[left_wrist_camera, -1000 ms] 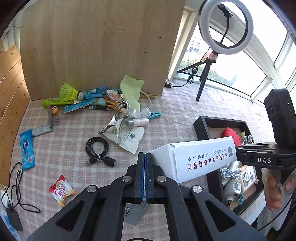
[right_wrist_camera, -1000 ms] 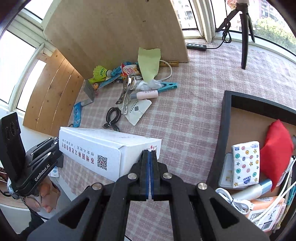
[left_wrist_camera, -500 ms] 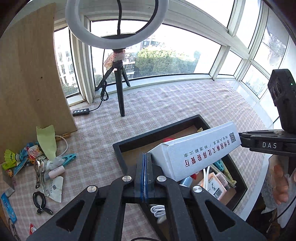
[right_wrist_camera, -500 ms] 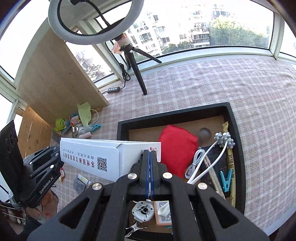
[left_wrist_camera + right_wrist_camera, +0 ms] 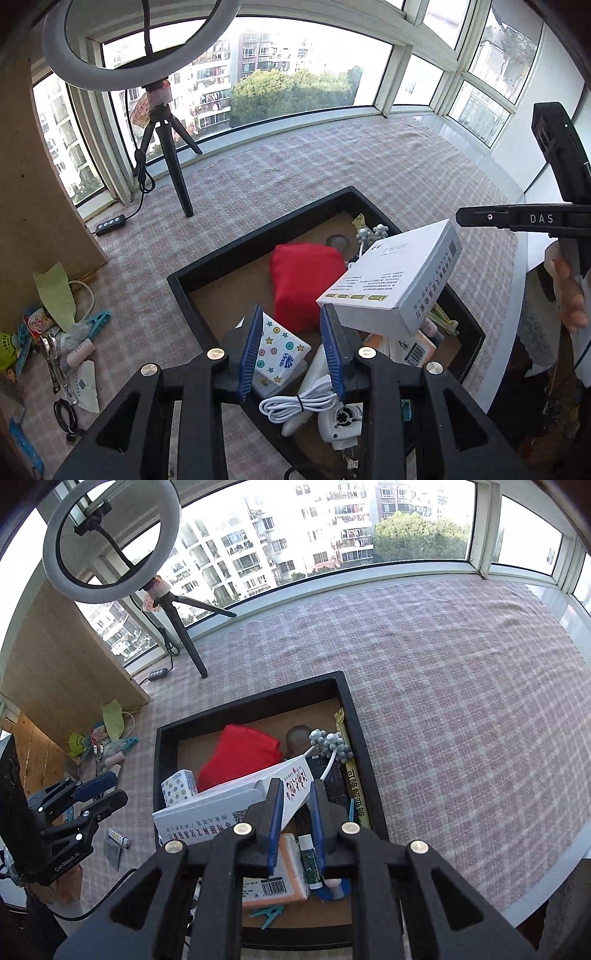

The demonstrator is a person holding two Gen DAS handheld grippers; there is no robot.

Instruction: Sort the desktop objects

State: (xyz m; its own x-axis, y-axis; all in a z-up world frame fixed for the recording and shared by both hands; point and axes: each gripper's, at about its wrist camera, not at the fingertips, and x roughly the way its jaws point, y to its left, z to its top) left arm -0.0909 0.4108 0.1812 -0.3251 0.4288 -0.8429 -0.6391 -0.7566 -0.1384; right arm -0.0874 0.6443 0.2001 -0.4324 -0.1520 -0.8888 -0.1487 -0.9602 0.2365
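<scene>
Nearest the cameras, both sets of jaws are opening over the black tray (image 5: pixel 343 686). The left gripper (image 5: pixel 291 350) stands partly open with nothing between its blue pads; the near corner of the white box (image 5: pixel 391 284) sits just beside its right-hand pad, and whether it still touches there I cannot tell. The right gripper (image 5: pixel 297 819) is opened only a little, and the box's end flap, seen in the right wrist view (image 5: pixel 229 805), lies in that gap with the pads no longer pressing it.

The box hangs tilted above the tray, over the red pouch (image 5: pixel 243 753), the star-printed tissue pack (image 5: pixel 280 350) and the coiled white cable (image 5: pixel 299 400).

The likely trouble is an uneven release. If one end drops first, the box may land on edge, lean against the tray's side wall, or tip out onto the checked table cloth (image 5: pixel 461 701). The tray is already crowded, so the box will probably rest on soft, lumpy things and could slide. It may also knock the orange packet (image 5: pixel 280 878) or the glue stick (image 5: pixel 310 860).

Farther off, the unsorted pile (image 5: pixel 62 332) by the wooden board (image 5: pixel 33 206) waits, well apart from the tray.
</scene>
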